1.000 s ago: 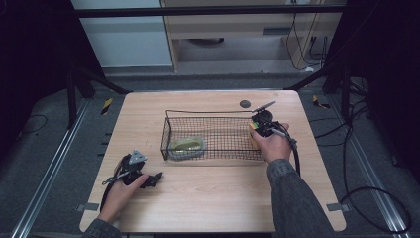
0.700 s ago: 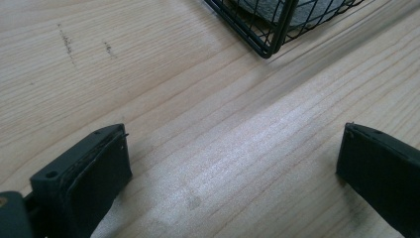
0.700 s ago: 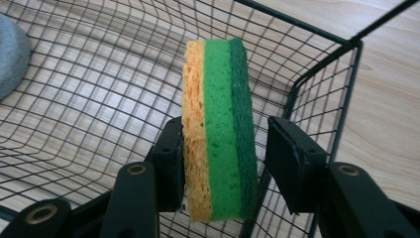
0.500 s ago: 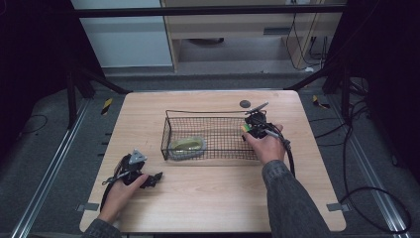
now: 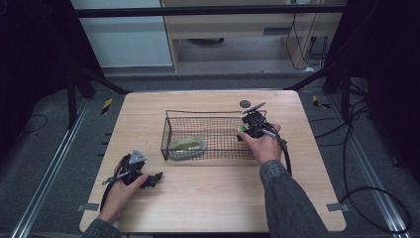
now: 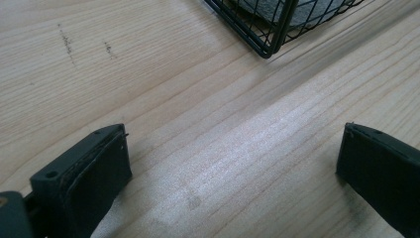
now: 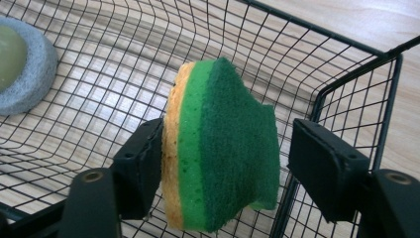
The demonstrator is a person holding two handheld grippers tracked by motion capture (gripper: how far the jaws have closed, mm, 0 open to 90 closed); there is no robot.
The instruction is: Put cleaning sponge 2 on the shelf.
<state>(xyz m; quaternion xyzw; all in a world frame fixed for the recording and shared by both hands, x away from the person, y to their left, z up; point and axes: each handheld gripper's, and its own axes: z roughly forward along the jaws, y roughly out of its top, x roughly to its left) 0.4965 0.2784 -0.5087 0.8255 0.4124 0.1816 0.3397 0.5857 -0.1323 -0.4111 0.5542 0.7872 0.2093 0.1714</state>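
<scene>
Wooden table [image 5: 208, 198]; right claw [image 7: 225, 163] opening, sponge [image 7: 218, 148] between jaws over basket [image 7: 356, 74] corner.

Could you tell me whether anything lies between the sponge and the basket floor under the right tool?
Nothing visible does. The sponge hangs between the right tool's just-opening jaws, inside the wire basket, with bare mesh below it. The grey dish sits well off at the basket's other end.
</scene>
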